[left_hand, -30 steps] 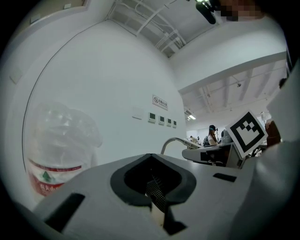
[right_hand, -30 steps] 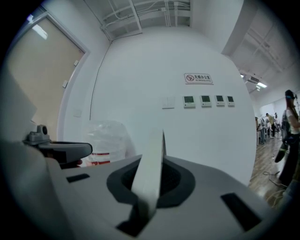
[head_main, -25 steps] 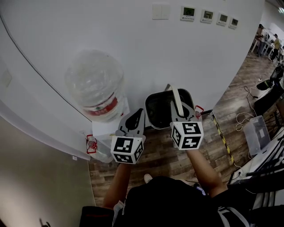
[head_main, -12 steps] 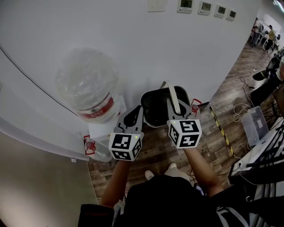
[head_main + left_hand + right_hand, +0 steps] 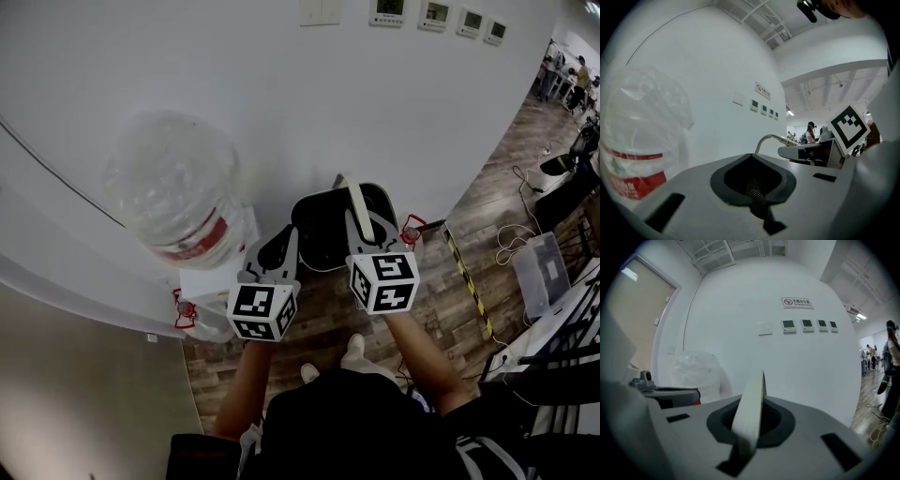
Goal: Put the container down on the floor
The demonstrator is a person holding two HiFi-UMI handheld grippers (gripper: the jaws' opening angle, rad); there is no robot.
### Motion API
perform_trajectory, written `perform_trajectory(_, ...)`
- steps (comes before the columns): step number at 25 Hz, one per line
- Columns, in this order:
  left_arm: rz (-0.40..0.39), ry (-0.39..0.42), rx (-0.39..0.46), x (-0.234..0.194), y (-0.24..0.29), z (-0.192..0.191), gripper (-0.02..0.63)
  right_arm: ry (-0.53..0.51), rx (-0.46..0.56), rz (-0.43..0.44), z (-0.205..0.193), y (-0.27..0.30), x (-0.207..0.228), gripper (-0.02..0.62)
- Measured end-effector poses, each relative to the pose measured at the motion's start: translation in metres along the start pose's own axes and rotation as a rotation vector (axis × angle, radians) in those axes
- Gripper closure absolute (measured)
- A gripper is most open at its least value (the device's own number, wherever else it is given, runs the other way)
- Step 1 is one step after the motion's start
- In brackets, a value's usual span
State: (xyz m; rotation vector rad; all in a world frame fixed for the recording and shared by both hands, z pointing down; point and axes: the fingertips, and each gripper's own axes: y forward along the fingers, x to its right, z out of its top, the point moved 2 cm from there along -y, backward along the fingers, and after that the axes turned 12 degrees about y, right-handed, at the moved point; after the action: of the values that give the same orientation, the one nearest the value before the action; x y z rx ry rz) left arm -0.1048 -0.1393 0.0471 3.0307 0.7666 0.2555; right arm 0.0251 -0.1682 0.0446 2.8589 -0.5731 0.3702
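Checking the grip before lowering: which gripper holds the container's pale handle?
The right gripper: its jaws are shut on the pale handle. The left gripper instead pinches the container by its dark mesh.

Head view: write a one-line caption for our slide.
Right gripper holds a dark container by its pale handle, beside a plastic-wrapped water bottle.

The right gripper's (image 5: pixel 749 432) grey fingers (image 5: pixel 797 427) are clamped on a cream-white flat plastic handle strip (image 5: pixel 752 399), which rises between them and leans slightly to the right. Beyond stands a white wall (image 5: pixel 740 310) with a row of small control panels (image 5: pixel 808 325) under a rectangular sign (image 5: pixel 797 302). At left, a clear plastic water bottle (image 5: pixel 696 373) shows behind the left gripper's (image 5: pixel 670 395) grey body.
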Motion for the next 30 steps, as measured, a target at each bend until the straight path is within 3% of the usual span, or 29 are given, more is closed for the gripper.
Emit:
perform_trajectory(15,0.151,-0.029,-0.051,0.013,0.049,-0.019,0.589,0.029,-0.067,0.142,0.002,0.05,0.048,0.563)
perform_trajectory(24,0.164,-0.06,-0.096,0.019,0.055,-0.049,0.589,0.046,-0.089,0.168,-0.014,0.067,0.056,0.561)
perform_trajectory(30,0.15,-0.071,-0.121,0.006,0.053,-0.066,0.589,0.065,-0.095,0.141,-0.026,0.078,0.057,0.562)
